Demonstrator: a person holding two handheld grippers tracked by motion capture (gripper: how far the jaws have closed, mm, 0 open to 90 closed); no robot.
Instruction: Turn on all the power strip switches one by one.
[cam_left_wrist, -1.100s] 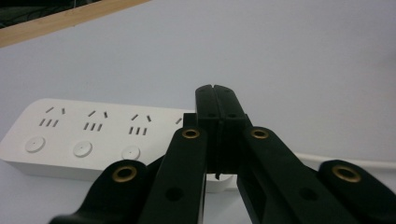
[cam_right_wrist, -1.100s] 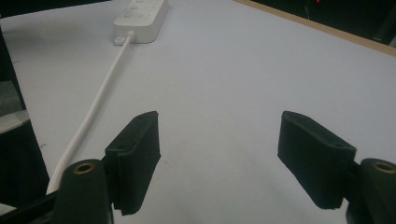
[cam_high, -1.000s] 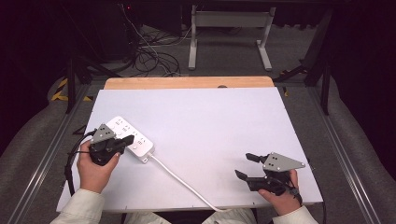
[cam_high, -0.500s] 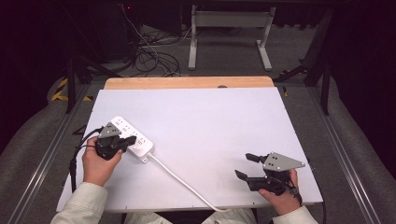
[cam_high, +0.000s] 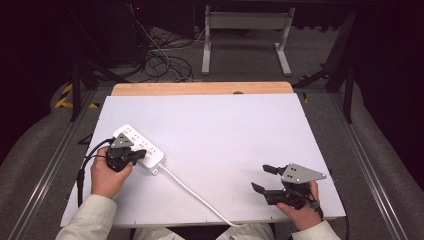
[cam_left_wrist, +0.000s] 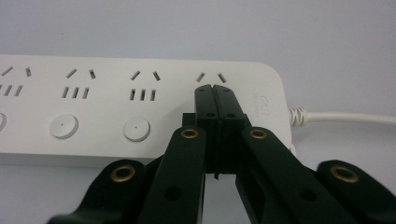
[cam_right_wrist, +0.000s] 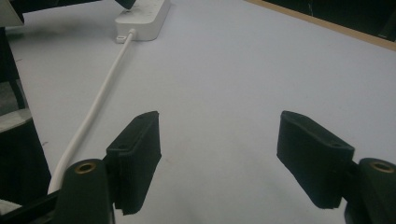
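Left gripper (cam_high: 136, 156) over power strip (cam_high: 150, 150) near table's (cam_high: 240, 130) left edge

The power strip (cam_left_wrist: 140, 107) under my left gripper (cam_left_wrist: 215, 91) looks like smooth white plastic with a slight shine, and its cable (cam_right_wrist: 93, 112) is smooth white too. My jaws are matt black plastic with brass-coloured rivets. Around the power strip the table (cam_high: 240, 135) is matt pale grey, with a bare wood edge (cam_high: 200, 88) behind.
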